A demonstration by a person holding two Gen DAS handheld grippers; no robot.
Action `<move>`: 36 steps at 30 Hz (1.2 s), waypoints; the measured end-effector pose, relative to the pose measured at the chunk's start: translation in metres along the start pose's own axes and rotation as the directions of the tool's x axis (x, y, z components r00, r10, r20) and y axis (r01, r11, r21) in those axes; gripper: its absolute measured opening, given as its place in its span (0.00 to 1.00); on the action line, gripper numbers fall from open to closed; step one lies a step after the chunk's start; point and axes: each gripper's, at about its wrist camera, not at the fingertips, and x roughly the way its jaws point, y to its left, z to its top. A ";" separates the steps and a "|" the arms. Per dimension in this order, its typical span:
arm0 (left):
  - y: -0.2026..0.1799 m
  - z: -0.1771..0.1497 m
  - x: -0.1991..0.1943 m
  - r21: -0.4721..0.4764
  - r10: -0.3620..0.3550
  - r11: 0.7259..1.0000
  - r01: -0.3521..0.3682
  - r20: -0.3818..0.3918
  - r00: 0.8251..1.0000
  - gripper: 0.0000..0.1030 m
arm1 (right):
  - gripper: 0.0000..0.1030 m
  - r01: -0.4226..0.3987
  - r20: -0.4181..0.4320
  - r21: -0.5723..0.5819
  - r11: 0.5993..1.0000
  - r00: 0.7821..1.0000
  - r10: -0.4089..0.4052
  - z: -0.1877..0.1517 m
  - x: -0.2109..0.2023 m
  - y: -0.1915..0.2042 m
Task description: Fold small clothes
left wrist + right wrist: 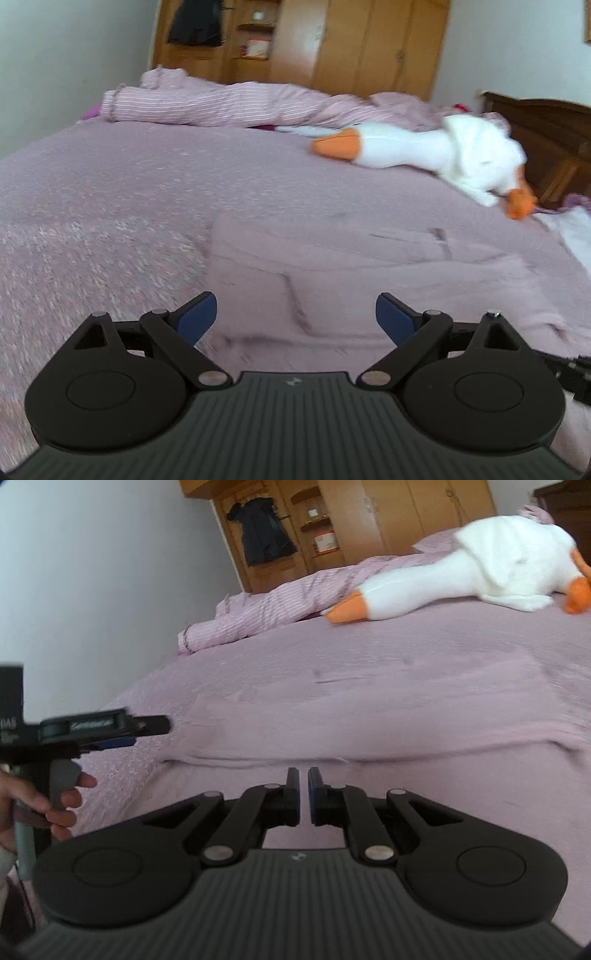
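Folding seems mid-way: a pale pink garment (369, 266) lies flat on the bed (92, 206), near its front edge, same colour as the bedspread, with one fold ridge visible. Left gripper (295, 317) hovers over the garment's left side, jaws spread wide, holding nothing. Right gripper (303, 794) sits low at the garment's near edge, jaws almost pressed together; cloth pinched or not, cannot tell. Next move probably calls for grabbing an edge and carrying it across. Plush goose (424, 151) lies toward the far right corner, striped duvet (221, 103) bunched along the far edge, wooden wardrobe (351, 44) behind.
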 end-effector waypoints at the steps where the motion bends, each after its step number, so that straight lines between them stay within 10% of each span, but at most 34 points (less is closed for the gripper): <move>1: 0.000 -0.003 -0.006 -0.013 -0.022 1.000 0.022 -0.010 1.000 0.94 | 0.33 0.005 0.006 0.016 1.000 1.000 -0.005 -0.002 -0.016 -0.011; 4: 0.011 -0.021 -0.034 -0.090 -0.104 0.991 0.101 -0.024 0.994 0.94 | 0.77 0.015 0.057 0.085 0.996 0.998 -0.020 -0.012 -0.063 -0.044; 11: 0.045 -0.075 -0.082 -0.202 -0.119 0.975 0.091 -0.131 0.984 0.96 | 0.77 -0.003 0.132 0.322 0.947 0.990 -0.041 -0.051 -0.140 -0.119; 17: 0.063 -0.114 -0.109 -0.268 -0.140 0.959 0.092 -0.165 0.976 0.96 | 0.77 -0.109 0.198 0.570 0.815 0.980 -0.007 -0.089 -0.160 -0.159; 26: 0.070 -0.150 -0.141 -0.461 -0.334 0.861 0.214 -0.197 0.922 0.96 | 0.77 -0.098 0.094 0.548 0.831 0.994 0.055 -0.096 -0.155 -0.150; 36: 0.061 -0.106 -0.073 -0.442 -0.343 0.866 0.234 -0.184 0.921 0.98 | 0.75 -0.073 0.078 0.546 0.834 0.996 0.036 -0.095 -0.149 -0.147</move>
